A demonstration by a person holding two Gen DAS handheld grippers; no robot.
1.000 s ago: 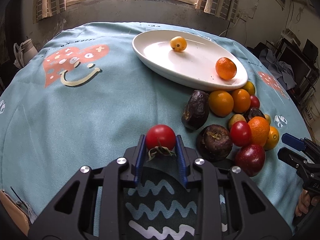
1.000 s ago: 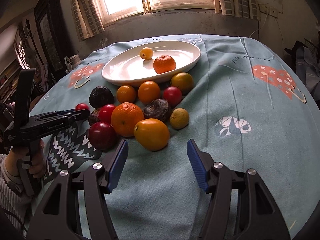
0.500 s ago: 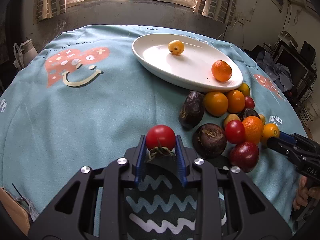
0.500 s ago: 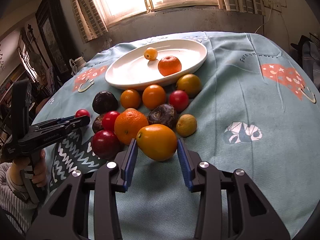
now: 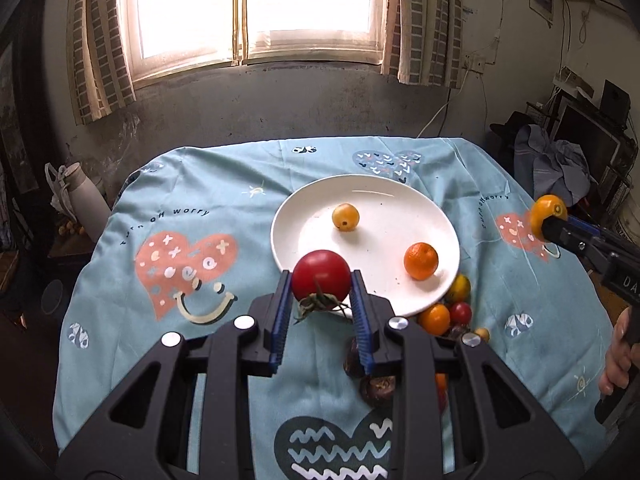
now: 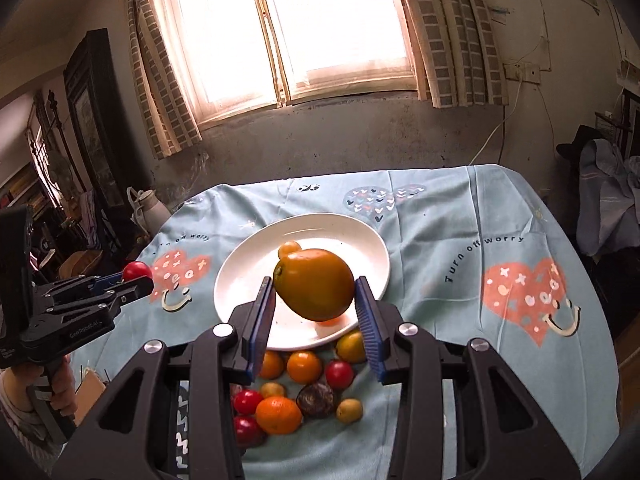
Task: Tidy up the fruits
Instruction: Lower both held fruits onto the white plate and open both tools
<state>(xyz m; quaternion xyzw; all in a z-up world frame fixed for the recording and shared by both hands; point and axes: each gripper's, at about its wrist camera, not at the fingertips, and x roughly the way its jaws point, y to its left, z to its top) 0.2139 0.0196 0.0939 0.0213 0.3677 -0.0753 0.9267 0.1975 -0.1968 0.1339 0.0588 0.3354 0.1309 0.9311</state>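
Observation:
My left gripper [image 5: 320,280] is shut on a red tomato [image 5: 321,274] with a green stem, held in the air over the near rim of the white plate [image 5: 384,200]. My right gripper [image 6: 316,288] is shut on a large orange-yellow fruit [image 6: 314,284], also lifted above the plate [image 6: 248,268]. On the plate lie a small yellow fruit [image 5: 345,217] and a mandarin [image 5: 421,261]. A pile of oranges, red tomatoes and dark passion fruits [image 6: 304,392] sits on the cloth in front of the plate. Each gripper shows in the other's view: the right gripper [image 5: 548,216] and the left gripper [image 6: 136,276].
A light blue tablecloth [image 5: 160,340] with heart prints covers the table. A white flask [image 5: 86,200] stands off the table's far left. Clothes and shelves [image 5: 560,160] crowd the right side. A person's hands [image 6: 60,392] hold the gripper handles.
The right gripper closed on the orange-yellow fruit and lifted it from the pile. The left gripper rose with the tomato. Both now hang higher above the table, toward the plate.

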